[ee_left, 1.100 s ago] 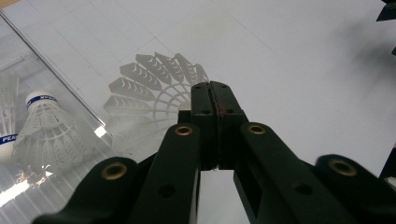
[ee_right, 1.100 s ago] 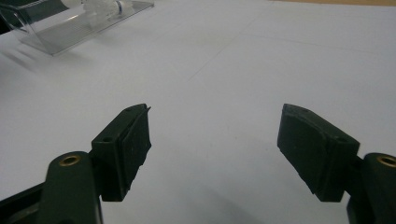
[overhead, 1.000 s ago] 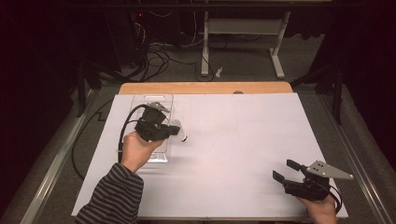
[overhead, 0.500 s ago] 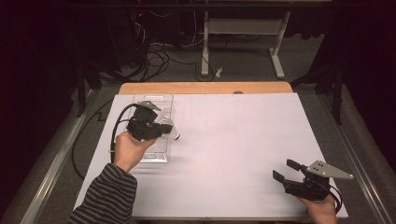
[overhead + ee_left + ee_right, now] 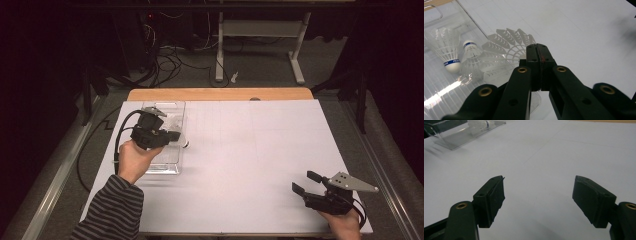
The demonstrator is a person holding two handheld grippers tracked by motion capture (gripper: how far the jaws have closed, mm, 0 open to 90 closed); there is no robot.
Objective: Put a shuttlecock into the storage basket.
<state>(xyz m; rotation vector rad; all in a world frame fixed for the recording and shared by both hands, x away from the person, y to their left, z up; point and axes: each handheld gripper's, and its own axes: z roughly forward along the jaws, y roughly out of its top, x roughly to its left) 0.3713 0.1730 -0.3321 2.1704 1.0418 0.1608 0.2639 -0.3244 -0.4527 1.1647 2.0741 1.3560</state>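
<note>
Surface [image 5: 250, 150]: white sheet, dark room behind.
Tray [image 5: 172, 107]: clear, upper left, holding two shuttlecocks [image 5: 451, 53].
Left gripper [image 5: 537, 53]: clamped on a plastic shuttle [image 5: 509, 47] at the tray's edge.
Right gripper [image 5: 306, 182]: lower right, jaws apart, holding nothing.

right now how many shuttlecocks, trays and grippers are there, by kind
feather shuttlecocks: 2, both lying in the tray
plastic shuttlecock: 1, pinched by its skirt in the left gripper
clear plastic tray: 1
grippers: 2, left and right gripper
total: 6
</note>
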